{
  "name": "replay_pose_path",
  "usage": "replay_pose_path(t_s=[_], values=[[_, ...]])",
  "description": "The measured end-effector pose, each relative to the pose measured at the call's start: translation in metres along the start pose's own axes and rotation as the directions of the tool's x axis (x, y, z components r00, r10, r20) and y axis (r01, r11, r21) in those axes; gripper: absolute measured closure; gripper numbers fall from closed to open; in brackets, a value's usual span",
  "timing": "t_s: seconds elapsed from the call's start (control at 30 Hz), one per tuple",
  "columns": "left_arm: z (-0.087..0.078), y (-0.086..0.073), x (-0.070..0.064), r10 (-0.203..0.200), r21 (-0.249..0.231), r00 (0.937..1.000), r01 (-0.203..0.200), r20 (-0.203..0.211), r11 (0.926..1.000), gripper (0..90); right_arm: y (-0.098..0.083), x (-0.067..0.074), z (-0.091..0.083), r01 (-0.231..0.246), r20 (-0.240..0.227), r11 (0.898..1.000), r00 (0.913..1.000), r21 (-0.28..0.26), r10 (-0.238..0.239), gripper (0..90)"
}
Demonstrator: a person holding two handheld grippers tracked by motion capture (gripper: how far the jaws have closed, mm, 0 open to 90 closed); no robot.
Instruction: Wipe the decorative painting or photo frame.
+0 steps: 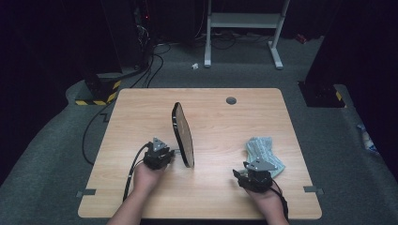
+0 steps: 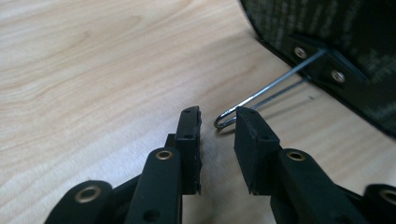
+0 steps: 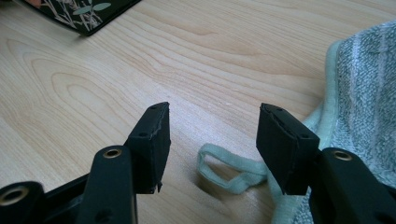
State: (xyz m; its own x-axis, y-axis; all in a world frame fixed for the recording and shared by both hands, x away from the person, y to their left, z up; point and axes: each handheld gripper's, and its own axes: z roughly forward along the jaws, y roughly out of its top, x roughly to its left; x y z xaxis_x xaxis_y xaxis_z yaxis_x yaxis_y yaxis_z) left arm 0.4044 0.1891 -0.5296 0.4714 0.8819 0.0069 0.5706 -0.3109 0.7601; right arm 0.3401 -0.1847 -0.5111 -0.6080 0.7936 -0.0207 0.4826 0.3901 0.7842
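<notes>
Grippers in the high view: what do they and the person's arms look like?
Both the left gripper and the right gripper are black, each topped by a grey three-cornered plate and trailing a black cable. Their jaws are flat black pads on arms with brass-ringed holes. The forearms are bare, without sleeves.

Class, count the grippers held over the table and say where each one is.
2. The left gripper is beside the upright frame, at its wire stand. The right gripper is at the towel, near its loop.

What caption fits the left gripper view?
Left hand-held gripper, jaws apart, closing around the wire stand of an upright frame on the table.
</notes>
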Motion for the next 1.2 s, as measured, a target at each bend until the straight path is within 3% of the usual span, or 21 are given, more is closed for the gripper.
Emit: replay_pose_path(t_s=[0.33, 0.53, 0.7, 0.83, 0.93, 1.07, 1.2], values=[[0.012, 0.009, 0.006, -0.022, -0.007, 0.9996, 0.021, -0.016, 0.9997, 72.0, -0.001, 0.001, 0.002, -0.002, -0.005, 1.000, 1.0000, 0.005, 0.002, 45.1], [-0.003, -0.003, -0.001, 0.001, -0.007, 1.0000, -0.001, -0.005, 1.0000, 64.3, 0.000, 0.002, 0.001, -0.008, -0.009, 1.000, 0.9999, 0.003, 0.008, 45.7], [-0.032, -0.028, -0.020, 0.044, -0.031, 0.9989, -0.044, 0.015, 0.9986, 57.4, -0.001, 0.002, 0.001, -0.008, -0.011, 1.000, 0.9999, 0.003, 0.008, 45.6], [-0.047, -0.033, -0.037, 0.055, -0.040, 0.9955, -0.052, 0.077, 0.9978, 52.6, 0.001, 0.004, 0.001, -0.009, -0.006, 1.000, 0.9999, -0.002, 0.009, 44.6], [-0.055, -0.035, -0.053, 0.108, -0.049, 0.9892, -0.104, 0.099, 0.9934, 48.3, 0.003, 0.006, -0.002, -0.003, 0.002, 1.000, 1.0000, -0.014, 0.003, 44.1], [-0.060, -0.033, -0.065, 0.105, -0.075, 0.9864, -0.096, 0.127, 0.9926, 45.6, 0.003, 0.005, -0.002, -0.003, 0.007, 1.000, 1.0000, -0.017, 0.003, 43.7], [-0.064, -0.025, -0.067, 0.093, -0.114, 0.9893, -0.080, 0.113, 0.9903, 44.9, 0.002, 0.005, -0.001, 0.004, 0.001, 1.000, 1.0000, -0.015, -0.004, 44.1]])
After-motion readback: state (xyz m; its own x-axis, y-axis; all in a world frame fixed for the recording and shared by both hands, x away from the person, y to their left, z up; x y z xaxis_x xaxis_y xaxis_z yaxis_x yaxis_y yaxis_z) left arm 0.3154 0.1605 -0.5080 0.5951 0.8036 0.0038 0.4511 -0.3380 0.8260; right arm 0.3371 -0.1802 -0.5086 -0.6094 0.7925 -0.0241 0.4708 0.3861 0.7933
